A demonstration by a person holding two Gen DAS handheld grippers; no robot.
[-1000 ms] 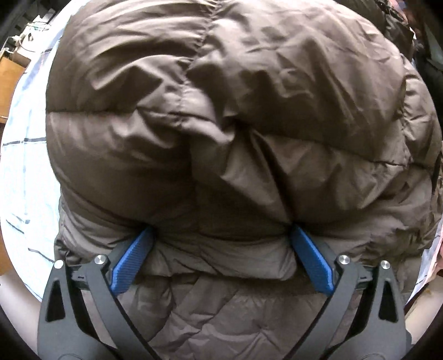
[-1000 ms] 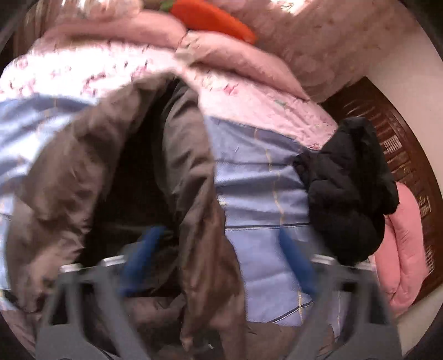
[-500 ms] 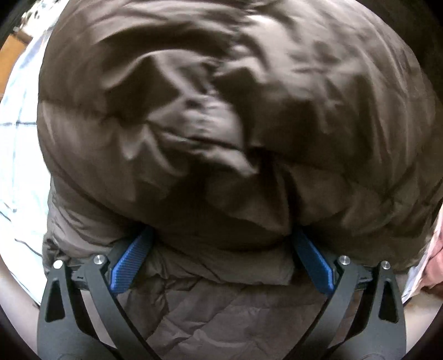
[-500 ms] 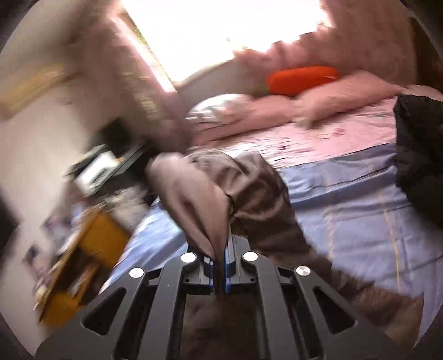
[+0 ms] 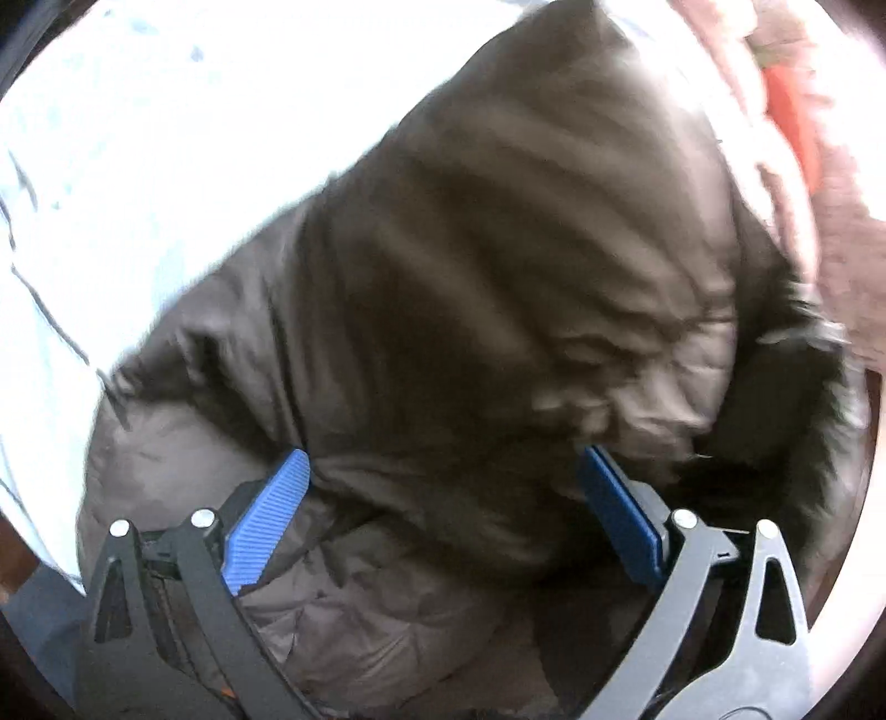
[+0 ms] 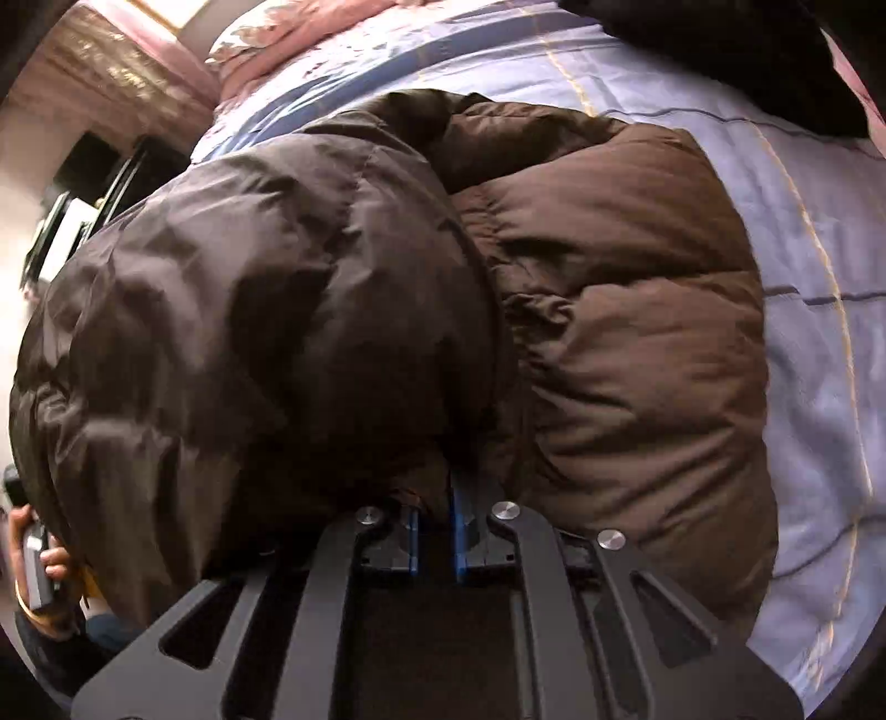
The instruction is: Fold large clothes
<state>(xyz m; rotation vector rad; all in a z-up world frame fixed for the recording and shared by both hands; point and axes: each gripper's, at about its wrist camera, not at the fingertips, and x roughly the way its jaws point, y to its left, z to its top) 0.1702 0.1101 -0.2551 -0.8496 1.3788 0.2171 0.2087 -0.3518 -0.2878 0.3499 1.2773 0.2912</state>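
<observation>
A large brown puffer jacket (image 6: pixel 609 310) lies on the blue bedsheet (image 6: pixel 808 232), with one part folded over another. My right gripper (image 6: pixel 434 531) is shut on a fold of the jacket at its near edge. In the left wrist view the same jacket (image 5: pixel 498 288) fills the middle, blurred by motion. My left gripper (image 5: pixel 443 498) is open, its blue pads (image 5: pixel 266 520) wide apart, with jacket fabric bulging between them. A dark fur-like trim (image 5: pixel 797 421) shows at the jacket's right side.
A black garment (image 6: pixel 720 50) lies on the bed at the far right. Pink bedding (image 6: pixel 288 33) lies at the bed's far end, and pink cloth (image 5: pixel 830 166) with an orange item (image 5: pixel 786 111) shows at the right. The person's hand (image 6: pixel 39 559) is at the lower left.
My right gripper shut on a jacket fold, lifted it and swung it over the jacket body. My left gripper stayed open and shifted, so bright sheet now shows at its left.
</observation>
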